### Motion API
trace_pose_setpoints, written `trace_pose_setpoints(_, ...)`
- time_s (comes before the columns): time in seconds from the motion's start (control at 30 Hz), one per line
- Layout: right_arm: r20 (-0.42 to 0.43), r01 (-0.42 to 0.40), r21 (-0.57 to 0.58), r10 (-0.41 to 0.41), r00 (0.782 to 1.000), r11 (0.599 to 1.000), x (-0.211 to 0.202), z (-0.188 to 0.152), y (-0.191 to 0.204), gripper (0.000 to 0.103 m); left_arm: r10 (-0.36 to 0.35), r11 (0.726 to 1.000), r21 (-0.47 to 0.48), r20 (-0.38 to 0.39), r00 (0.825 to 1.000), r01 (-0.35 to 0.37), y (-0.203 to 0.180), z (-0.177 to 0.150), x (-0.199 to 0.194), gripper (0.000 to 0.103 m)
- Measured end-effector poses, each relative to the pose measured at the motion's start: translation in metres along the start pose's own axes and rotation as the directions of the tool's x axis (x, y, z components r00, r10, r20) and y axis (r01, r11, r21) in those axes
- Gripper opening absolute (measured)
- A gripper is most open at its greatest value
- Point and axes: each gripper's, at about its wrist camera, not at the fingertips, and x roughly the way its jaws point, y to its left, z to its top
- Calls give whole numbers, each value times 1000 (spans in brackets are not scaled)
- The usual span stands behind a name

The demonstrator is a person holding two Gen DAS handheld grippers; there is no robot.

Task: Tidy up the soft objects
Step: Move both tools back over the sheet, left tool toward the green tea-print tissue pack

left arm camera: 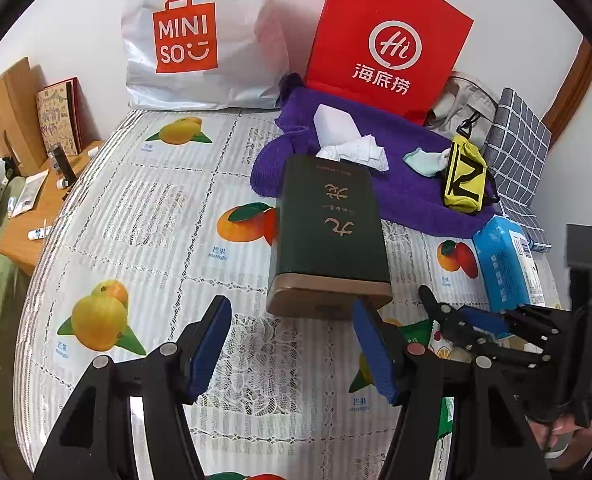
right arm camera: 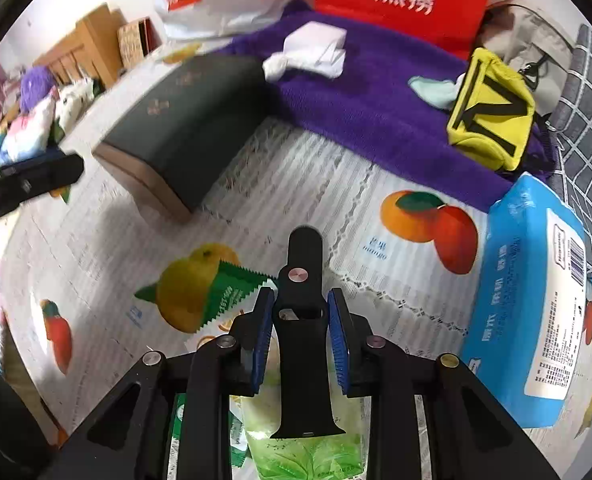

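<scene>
A: Right hand-held gripper (right arm camera: 301, 344) hangs over the green snack packets (right arm camera: 308, 456). Its pads flank a black bar of the rig, not the packets; jaws narrowed, nothing soft pinched. Left hand-held gripper (left arm camera: 292, 344) is spread and empty, the dark green tin (left arm camera: 328, 236) just ahead of its tips.

B: Risks?

A: I judge the right pads may shut on the top packet's slick film only and slide off, or drag both. The left's near finger sits close to the tin's end; a push could shove it.

B: Count?

A: Beyond the tin on the purple towel (left arm camera: 408, 184): one white tissue wad (left arm camera: 360, 152), one pale sock (left arm camera: 426, 160), one yellow pouch (left arm camera: 466, 180). One blue tissue pack (right arm camera: 532, 300) right of the right hand-held gripper. At least two packets.
</scene>
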Motion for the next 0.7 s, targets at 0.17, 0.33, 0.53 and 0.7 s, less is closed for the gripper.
trace_pose_setpoints(0.17,72,-24,49,21,997,999,-21,-6,-8,27,3,1000,2,-5,1000,-3,-4,-4,-3,61)
trace_pose_setpoints(0.33,135,-33,81,22,991,996,-45,-19,-13,27,9,1000,8,-12,1000,-9,-14,-10,-7,61)
trace_pose_setpoints(0.53,191,-40,140,12,982,989,-68,-45,-35,27,19,999,44,-15,1000,-19,-41,-20,-13,61)
trace_pose_setpoints(0.7,216,-51,190,9,976,980,-81,-77,-55,27,36,995,93,-41,998,-32,-72,-32,-11,61)
